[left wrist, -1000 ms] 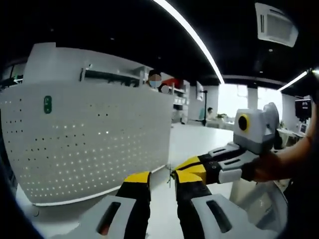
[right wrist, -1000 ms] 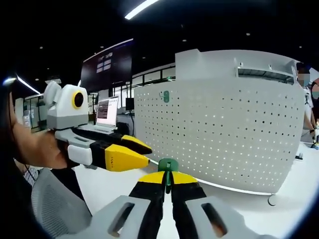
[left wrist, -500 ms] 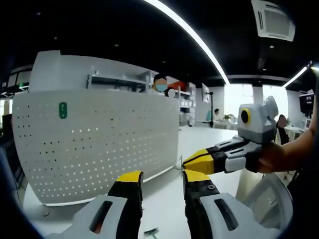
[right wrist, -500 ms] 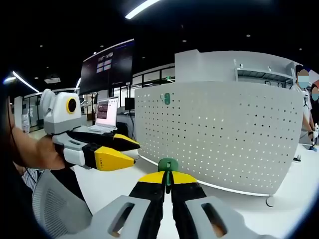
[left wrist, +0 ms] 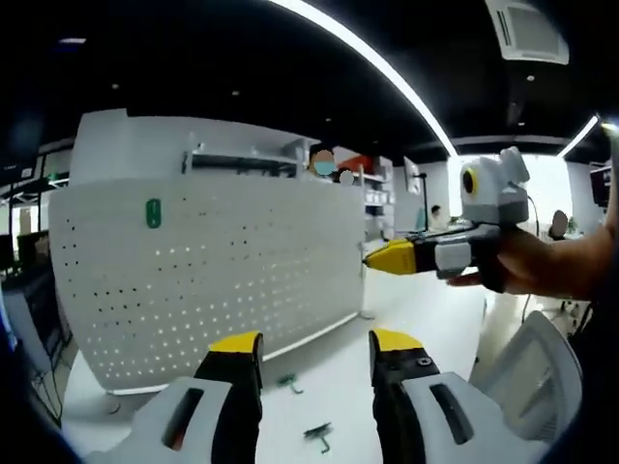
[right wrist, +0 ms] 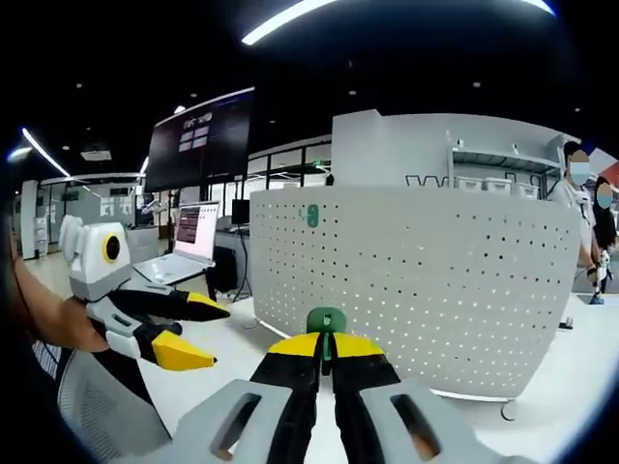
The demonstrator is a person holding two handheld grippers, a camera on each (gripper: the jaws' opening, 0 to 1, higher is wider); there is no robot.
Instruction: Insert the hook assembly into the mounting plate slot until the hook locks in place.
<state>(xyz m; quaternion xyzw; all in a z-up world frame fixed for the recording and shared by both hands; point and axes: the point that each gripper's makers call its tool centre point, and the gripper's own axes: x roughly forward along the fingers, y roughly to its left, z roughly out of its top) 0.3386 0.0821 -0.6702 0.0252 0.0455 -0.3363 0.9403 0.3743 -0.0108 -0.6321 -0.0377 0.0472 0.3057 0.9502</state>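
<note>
Open office under a dark ceiling with long strip lights (left wrist: 387,72); white bench (left wrist: 329,387) below. Upright on the bench, a curved white perforated mounting plate (left wrist: 213,271), with one small green oblong piece (left wrist: 153,213) fixed near its upper left corner. No readable writing on plate or piece. Behind the plate, a white shelf unit (right wrist: 435,145). In the right gripper view, an open laptop (right wrist: 193,237) with lit screen left of the plate and a dark wall display (right wrist: 208,140) above it, text too small to read.

Left claw (left wrist: 314,353) with jaws wide apart, holding nothing. On the bench between and just beyond its tips, two small green hook pieces: one (left wrist: 287,383) nearer the plate's foot, one (left wrist: 317,435) closer to the camera.

Right claw (right wrist: 326,348) closed tight on a small green hook assembly (right wrist: 326,324), held upright in front of the plate, apart from it. Held in a hand, well above the bench.
</note>
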